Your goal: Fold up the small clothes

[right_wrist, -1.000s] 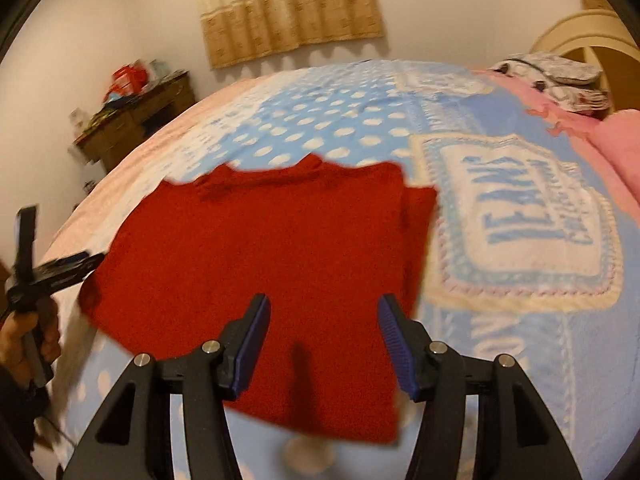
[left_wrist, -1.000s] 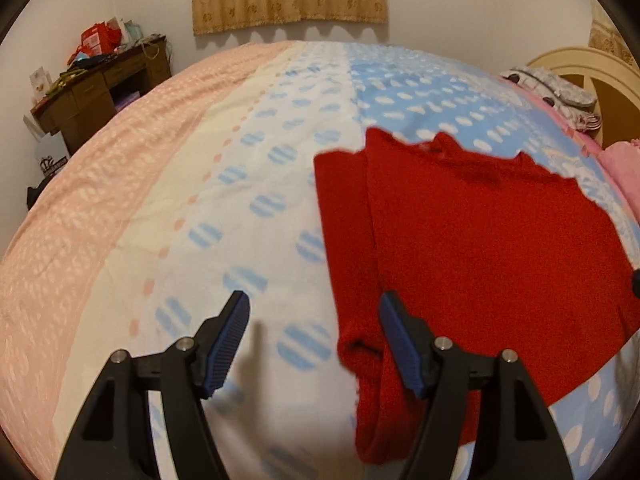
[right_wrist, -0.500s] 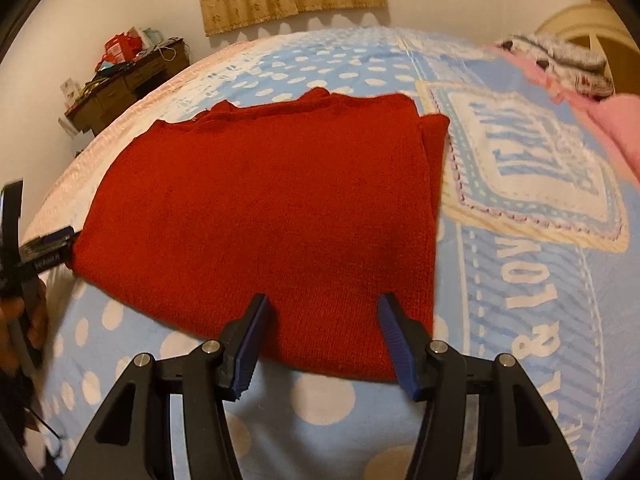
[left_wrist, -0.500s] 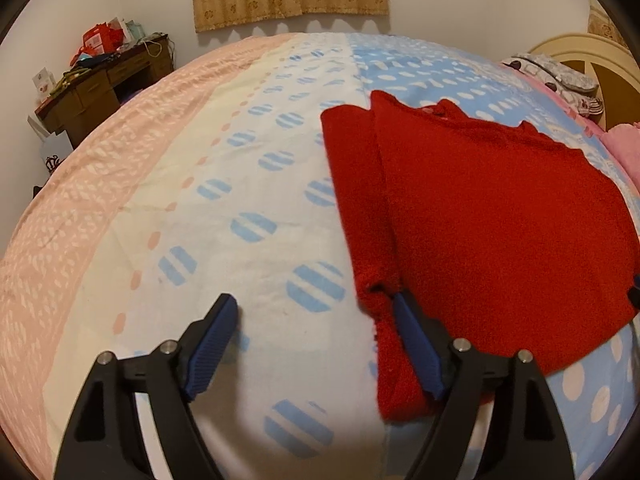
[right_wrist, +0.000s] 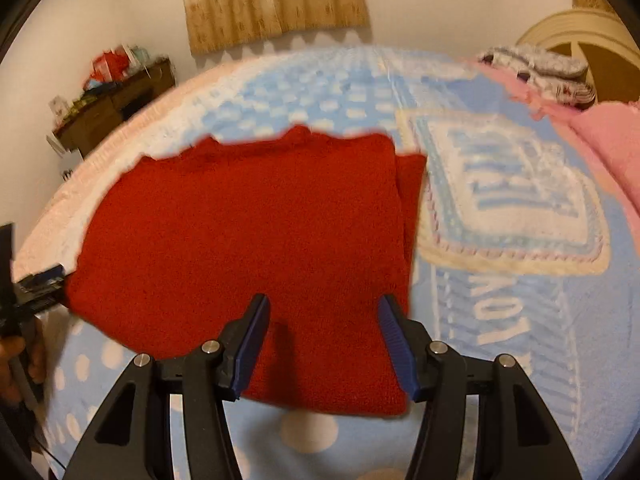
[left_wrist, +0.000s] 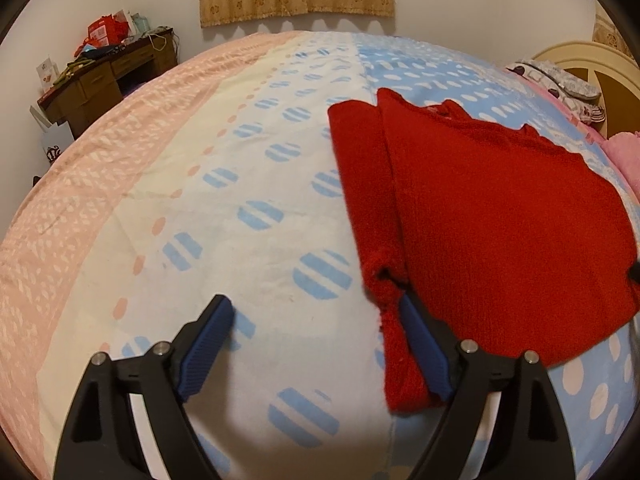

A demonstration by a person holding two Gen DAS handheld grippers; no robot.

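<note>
The red knit sweater (left_wrist: 500,216) is spread flat on the bed (left_wrist: 200,208). The left gripper (left_wrist: 316,344) is opening, fingers apart, the sleeve just beside the right-hand one. The right gripper (right_wrist: 322,344) is held apart over the hem. Soft, limp knit is expected; an edge is best pinched.

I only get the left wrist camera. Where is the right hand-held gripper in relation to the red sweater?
Observer: The right hand-held gripper hangs over the red sweater at its near hem, jaws open, nothing pinched.
Operator: What does the sweater's right side look like?
Observer: A narrow strip of sleeve peeks out along that edge, beside the body.
Operator: And past that edge?
Observer: A lettered, cream-bordered panel printed on the blue bedspread.
</note>
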